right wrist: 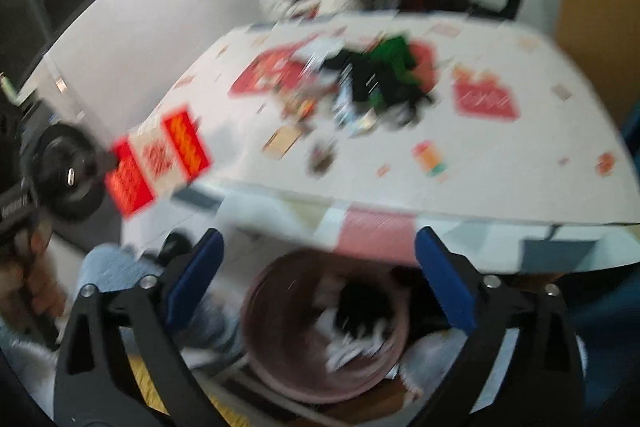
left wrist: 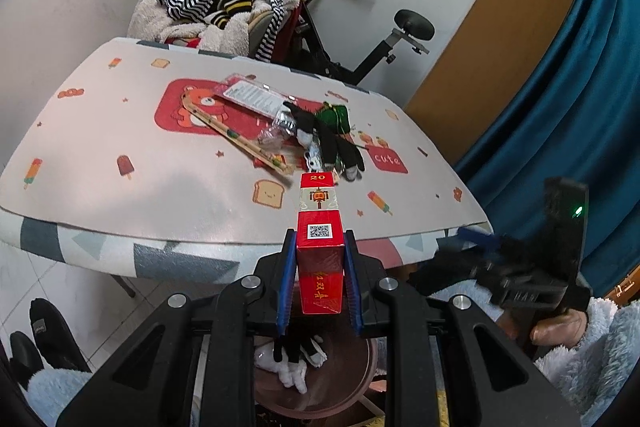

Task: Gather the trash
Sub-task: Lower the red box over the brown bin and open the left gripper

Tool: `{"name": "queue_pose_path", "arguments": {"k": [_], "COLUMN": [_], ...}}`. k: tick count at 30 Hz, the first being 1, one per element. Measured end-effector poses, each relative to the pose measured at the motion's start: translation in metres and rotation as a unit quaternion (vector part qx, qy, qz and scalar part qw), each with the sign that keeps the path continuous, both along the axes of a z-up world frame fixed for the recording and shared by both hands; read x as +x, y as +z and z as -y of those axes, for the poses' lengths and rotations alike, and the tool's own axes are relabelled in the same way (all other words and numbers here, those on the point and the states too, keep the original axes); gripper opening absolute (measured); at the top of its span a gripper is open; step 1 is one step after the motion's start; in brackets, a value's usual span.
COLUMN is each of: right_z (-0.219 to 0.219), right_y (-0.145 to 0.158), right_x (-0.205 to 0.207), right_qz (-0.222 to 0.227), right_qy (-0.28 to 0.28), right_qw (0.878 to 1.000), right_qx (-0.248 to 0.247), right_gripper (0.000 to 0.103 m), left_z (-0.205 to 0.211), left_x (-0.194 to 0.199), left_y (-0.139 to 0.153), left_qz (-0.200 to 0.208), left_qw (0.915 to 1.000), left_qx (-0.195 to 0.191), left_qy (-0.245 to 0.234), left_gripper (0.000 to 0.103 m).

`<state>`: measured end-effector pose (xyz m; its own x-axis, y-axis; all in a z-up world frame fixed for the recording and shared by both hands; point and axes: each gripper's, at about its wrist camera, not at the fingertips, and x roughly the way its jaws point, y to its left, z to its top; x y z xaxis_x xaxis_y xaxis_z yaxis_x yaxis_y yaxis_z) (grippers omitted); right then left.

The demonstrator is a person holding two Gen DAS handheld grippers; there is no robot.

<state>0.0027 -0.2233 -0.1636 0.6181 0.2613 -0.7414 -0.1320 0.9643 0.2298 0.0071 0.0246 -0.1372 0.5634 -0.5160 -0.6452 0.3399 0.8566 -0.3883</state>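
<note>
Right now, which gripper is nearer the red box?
Left. The left gripper is clamped on the red box; the right gripper hangs open, apart from it, above the bin.

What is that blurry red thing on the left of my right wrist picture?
Observer: A red box, clamped between the left gripper's blue pads. The left wrist view shows it sharp.
Operator: Does it have writing?
Observer: Yes, a square scan code on its top face and the number 20 at its far end.
Operator: And the red patch on the table, right of the pile?
Observer: That red patch is printed on the tablecloth and reads "cute".
</note>
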Motion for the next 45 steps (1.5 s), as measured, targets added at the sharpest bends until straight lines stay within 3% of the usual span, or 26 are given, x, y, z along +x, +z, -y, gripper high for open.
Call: {"name": "queue_pose_path", "arguments": {"k": [5, 23, 25, 26, 27, 28, 30, 33, 45], "right_z": [0.006, 0.003, 0.003, 0.002, 0.002, 0.002, 0.001, 0.001, 0.000], "right_y": [0.003, -0.001, -0.003, -0.003, -0.004, -0.004, -0.005, -0.006, -0.016], "right_x": [-0.007, -0.011, -0.011, -0.011, -0.011, -0.011, -0.010, -0.009, 0.000], "right_qz": [0.027, 0.028, 0.026, 0.024, 0.023, 0.022, 0.021, 0.019, 0.002], "right_qy": [-0.060, -0.066, -0.065, -0.064, -0.064, -0.063, -0.062, -0.058, -0.040], "right_qw": [0.998, 0.997, 0.998, 0.998, 0.998, 0.998, 0.998, 0.998, 0.999], "right_qx": [0.011, -0.001, -0.001, -0.001, -0.002, -0.002, -0.001, 0.001, 0.021], "right_gripper": [0.097, 0.097, 0.097, 0.097, 0.097, 0.097, 0.097, 0.097, 0.097], "left_z": [0.010, 0.031, 0.031, 0.030, 0.028, 0.025, 0.020, 0.010, -0.022], "left_x": [-0.004, -0.007, -0.006, -0.006, -0.007, -0.007, -0.005, -0.001, 0.010], "left_y": [-0.013, -0.031, -0.032, -0.032, -0.032, -0.031, -0.030, -0.028, -0.021], "left_qz": [-0.015, -0.036, -0.036, -0.034, -0.030, -0.027, -0.023, -0.017, 0.017], "left_qw": [0.9998, 0.9983, 0.9983, 0.9986, 0.9990, 0.9993, 0.9996, 0.9996, 0.9925], "left_qx": [0.007, 0.005, 0.002, 0.000, -0.006, -0.010, -0.011, -0.001, 0.048], "left_qy": [-0.008, -0.046, -0.045, -0.040, -0.033, -0.026, -0.010, 0.021, 0.111], "left_gripper": [0.022, 0.022, 0.034, 0.059, 0.072, 0.075, 0.091, 0.097, 0.097]}}
